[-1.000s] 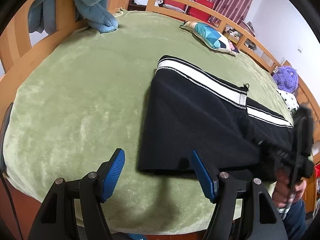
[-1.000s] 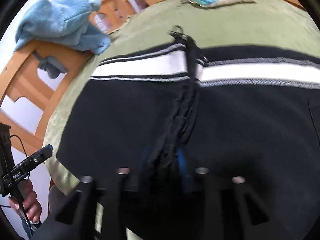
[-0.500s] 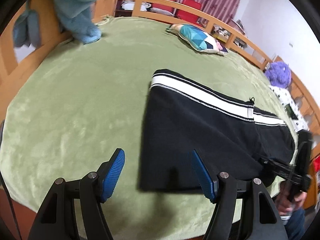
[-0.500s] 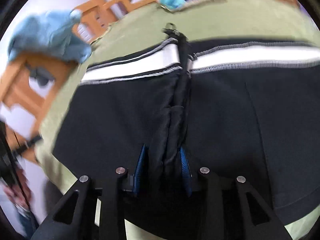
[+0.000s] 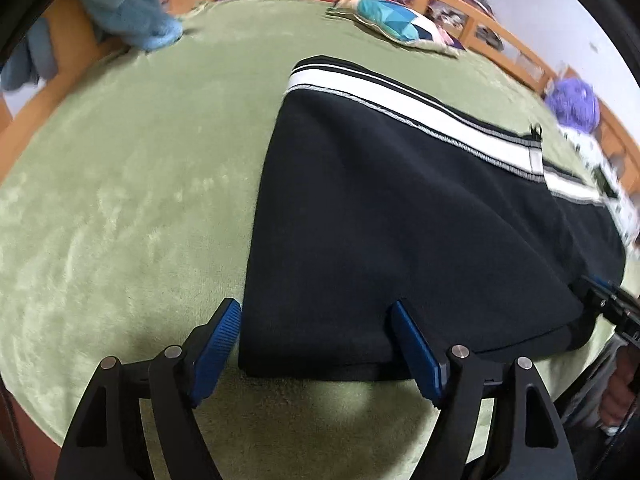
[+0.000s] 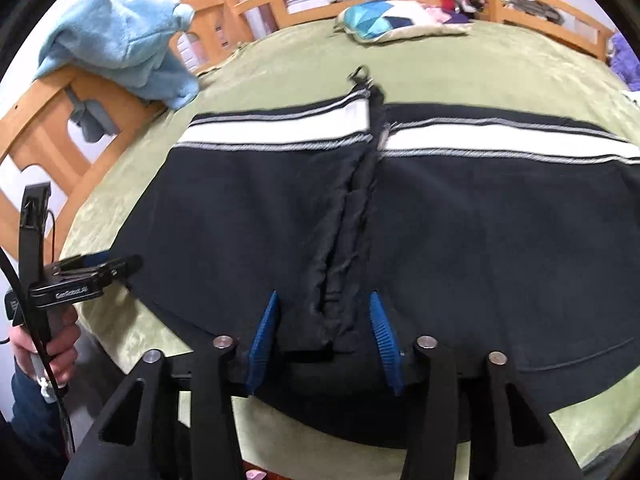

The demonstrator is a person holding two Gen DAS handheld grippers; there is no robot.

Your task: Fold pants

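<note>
Black pants (image 5: 400,216) with a white side stripe lie folded on the green bed cover (image 5: 132,184); they also show in the right wrist view (image 6: 440,240). My left gripper (image 5: 316,352) is open at the near left corner of the pants, empty. My right gripper (image 6: 324,340) is open, its blue pads on either side of the bunched cuff edge (image 6: 340,288) of the top layer, not clamping it. The left gripper shows in the right wrist view (image 6: 80,272) at the pants' left edge.
A light blue blanket (image 6: 120,48) hangs over the wooden bed rail (image 6: 52,120) at the left. A patterned pillow (image 5: 392,24) lies at the far side. A purple plush (image 5: 572,100) sits at the far right.
My right gripper has opened and let go of the bunched pants edge, which now lies on the bed. My left gripper has moved closer to the pants' near corner.
</note>
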